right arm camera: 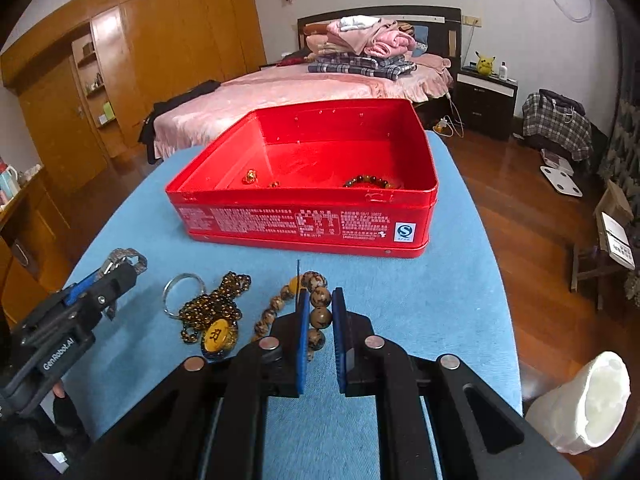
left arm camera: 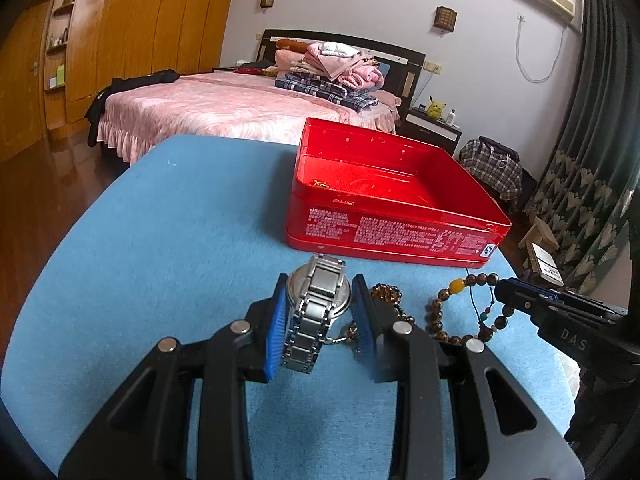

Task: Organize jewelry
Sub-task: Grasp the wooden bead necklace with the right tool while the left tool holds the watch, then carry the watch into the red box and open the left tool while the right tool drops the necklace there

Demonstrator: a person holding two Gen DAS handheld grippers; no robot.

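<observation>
Tin (right arm camera: 304, 224) with bead bracelet (right arm camera: 370, 181) and gold trinkets (right arm camera: 250, 177) inside; left jaws gripping watch (left arm camera: 316, 308), right jaws gripping beads (right arm camera: 320, 312).

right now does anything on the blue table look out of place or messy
Nothing damaged. The beaded necklace with its yellow pendant lies in a tangled heap beside a key ring, outside the red tin. The left tongs grip the watch; the right tongs pinch the bead bracelet.

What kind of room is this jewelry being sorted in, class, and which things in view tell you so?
Most likely a home bedroom: a bed with a pink cover and folded clothes stacked on it, a wooden wardrobe wall, and a nightstand beside the bed.
</observation>
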